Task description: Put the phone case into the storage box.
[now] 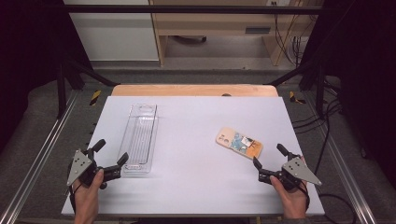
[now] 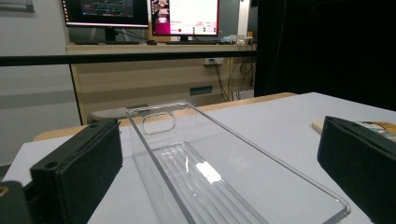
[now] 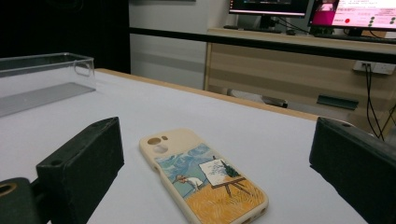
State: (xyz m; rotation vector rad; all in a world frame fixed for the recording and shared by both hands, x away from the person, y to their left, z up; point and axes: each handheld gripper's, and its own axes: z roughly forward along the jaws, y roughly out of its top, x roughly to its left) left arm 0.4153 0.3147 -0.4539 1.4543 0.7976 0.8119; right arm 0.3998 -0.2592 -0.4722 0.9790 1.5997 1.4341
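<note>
Two grippers sit nearest me, one in each hand at the near edge of the white table [image 1: 196,140]. On my left gripper [image 1: 111,153] I see the jaws spread wide, empty, with one clear plastic tray [image 1: 140,137] lying lengthwise just ahead of them. On my right gripper [image 1: 269,155] the jaws also stand apart, gripping nothing; one phone case [image 1: 239,143], cream-edged with a painted picture, lies flat just beyond them. Tray and case rest well apart. Farther off I count two lit monitors [image 2: 140,11] on a wooden desk.
</note>
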